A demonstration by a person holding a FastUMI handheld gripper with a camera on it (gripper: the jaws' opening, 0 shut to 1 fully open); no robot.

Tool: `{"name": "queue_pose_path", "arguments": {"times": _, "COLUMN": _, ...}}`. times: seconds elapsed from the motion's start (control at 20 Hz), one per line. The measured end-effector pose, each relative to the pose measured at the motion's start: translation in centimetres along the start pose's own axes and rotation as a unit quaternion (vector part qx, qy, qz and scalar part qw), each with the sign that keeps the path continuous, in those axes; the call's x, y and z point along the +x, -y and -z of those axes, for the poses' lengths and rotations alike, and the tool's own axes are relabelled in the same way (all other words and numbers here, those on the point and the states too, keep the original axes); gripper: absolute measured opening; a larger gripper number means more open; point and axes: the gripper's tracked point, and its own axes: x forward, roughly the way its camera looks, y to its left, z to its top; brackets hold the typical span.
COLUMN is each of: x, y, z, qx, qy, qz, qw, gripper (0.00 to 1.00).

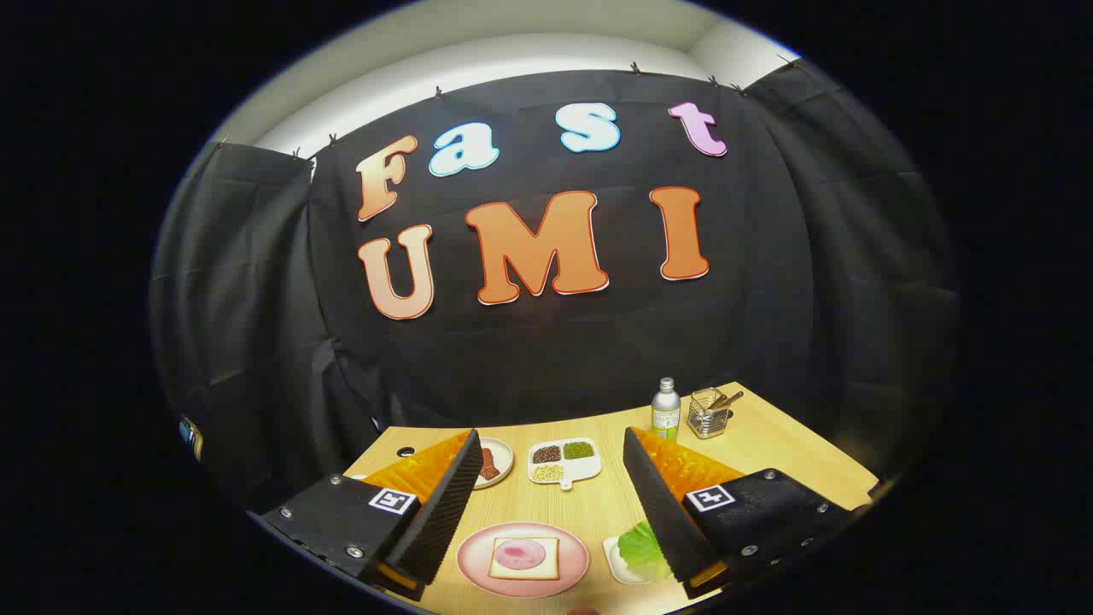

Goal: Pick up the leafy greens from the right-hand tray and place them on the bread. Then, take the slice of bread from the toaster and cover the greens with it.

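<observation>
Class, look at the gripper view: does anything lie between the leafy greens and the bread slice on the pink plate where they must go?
Nothing visible does. The leafy greens lie on their small tray beside the right finger of the open gripper. The bread slice sits on the pink plate just left of them, with only bare wooden table between.

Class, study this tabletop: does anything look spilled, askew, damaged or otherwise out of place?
Nothing stands out. The bread lies flat on the pink plate, the greens sit on their tray, the bottle stands upright, and the open gripper holds nothing.
</observation>
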Motion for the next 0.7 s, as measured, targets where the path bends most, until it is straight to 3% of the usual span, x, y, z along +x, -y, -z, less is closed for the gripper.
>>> {"name": "queue_pose_path", "arguments": {"times": 0.3, "x": -0.2, "y": 0.7, "z": -1.3, "qx": -0.011, "qy": 0.031, "qz": 0.04, "qw": 0.999, "gripper": 0.99}}
{"name": "queue_pose_path", "arguments": {"times": 0.7, "x": -0.3, "y": 1.0, "z": -0.7, "qx": -0.017, "qy": 0.015, "qz": 0.032, "qw": 0.999, "gripper": 0.99}}
